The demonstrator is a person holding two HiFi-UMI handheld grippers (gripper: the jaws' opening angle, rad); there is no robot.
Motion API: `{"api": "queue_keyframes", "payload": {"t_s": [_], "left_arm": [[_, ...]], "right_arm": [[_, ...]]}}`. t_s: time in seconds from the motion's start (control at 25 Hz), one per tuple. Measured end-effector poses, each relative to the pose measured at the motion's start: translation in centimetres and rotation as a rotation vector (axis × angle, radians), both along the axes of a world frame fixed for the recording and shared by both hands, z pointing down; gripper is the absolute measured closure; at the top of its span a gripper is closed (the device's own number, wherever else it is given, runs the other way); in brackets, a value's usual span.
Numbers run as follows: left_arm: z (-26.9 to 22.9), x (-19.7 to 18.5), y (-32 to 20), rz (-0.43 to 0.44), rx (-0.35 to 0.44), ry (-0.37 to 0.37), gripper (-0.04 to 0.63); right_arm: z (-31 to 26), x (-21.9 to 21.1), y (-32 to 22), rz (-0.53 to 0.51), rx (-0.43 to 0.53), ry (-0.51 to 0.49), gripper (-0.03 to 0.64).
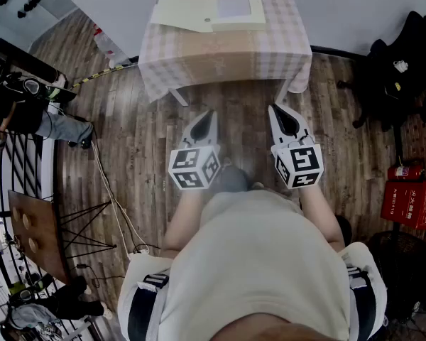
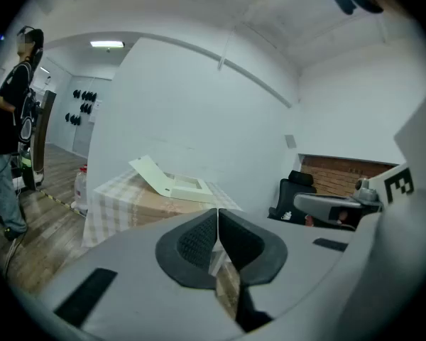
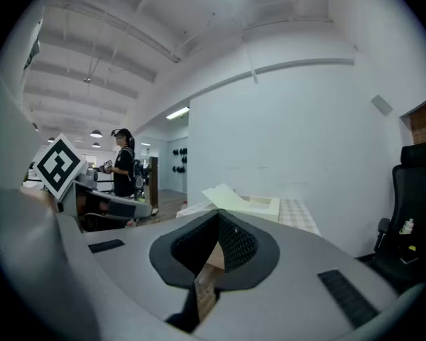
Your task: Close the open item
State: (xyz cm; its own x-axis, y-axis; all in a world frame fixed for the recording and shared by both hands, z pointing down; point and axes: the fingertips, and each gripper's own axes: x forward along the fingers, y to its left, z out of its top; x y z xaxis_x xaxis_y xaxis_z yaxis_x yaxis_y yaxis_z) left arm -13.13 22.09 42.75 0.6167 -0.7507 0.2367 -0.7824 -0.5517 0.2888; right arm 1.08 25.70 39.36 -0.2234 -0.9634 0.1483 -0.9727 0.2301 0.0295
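Note:
An open cream box (image 1: 259, 9) lies on a table with a checked cloth (image 1: 227, 55), its flat lid (image 1: 181, 9) folded out to the left. Both grippers hang over the wooden floor, short of the table's near edge. My left gripper (image 1: 211, 112) is shut and holds nothing; my right gripper (image 1: 272, 109) is also shut and empty. In the left gripper view the box (image 2: 188, 187) and its raised lid (image 2: 150, 172) show beyond the closed jaws (image 2: 217, 212). The right gripper view shows the box (image 3: 263, 206) past its closed tips (image 3: 217, 213).
A black chair with bags (image 1: 401, 62) stands right of the table, a red extinguisher case (image 1: 410, 203) nearer on the right. A water bottle (image 1: 110, 48) sits by the table's left corner. A person (image 2: 11, 133) stands far left, with a tripod and cables (image 1: 92, 219) on the floor.

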Motion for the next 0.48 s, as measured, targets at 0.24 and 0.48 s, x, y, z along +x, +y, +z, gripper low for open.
{"api": "queue_keyframes", "payload": {"t_s": [0.24, 0.48], "left_arm": [[-0.7, -0.6, 0.8, -0.01, 0.018, 0.001, 0.586], [-0.6, -0.8, 1.0, -0.019, 0.02, -0.009, 0.586]], "right_arm": [[-0.4, -0.2, 0.9, -0.001, 0.005, 0.004, 0.617], [-0.3, -0.1, 1.2, -0.017, -0.009, -0.012, 0.617]]}}
